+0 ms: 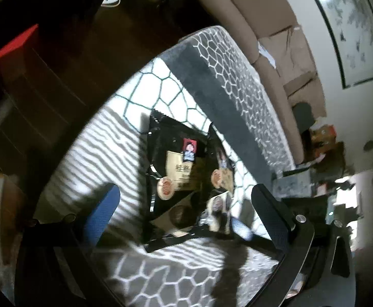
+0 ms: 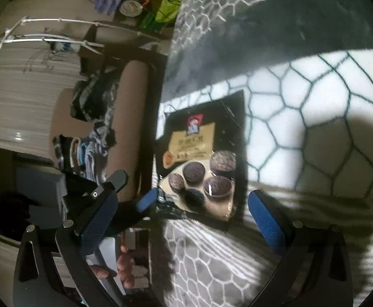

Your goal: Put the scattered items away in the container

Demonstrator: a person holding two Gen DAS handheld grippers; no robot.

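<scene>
Here both the left gripper (image 1: 186, 204) and right gripper (image 2: 183, 204) gape open around a light, crinkly, slippery snack bag (image 2: 201, 153), best pinched at its flat edge.

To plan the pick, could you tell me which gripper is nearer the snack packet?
Left gripper: fingers straddle the snack packet halfway; right gripper only flanks its end.
</scene>
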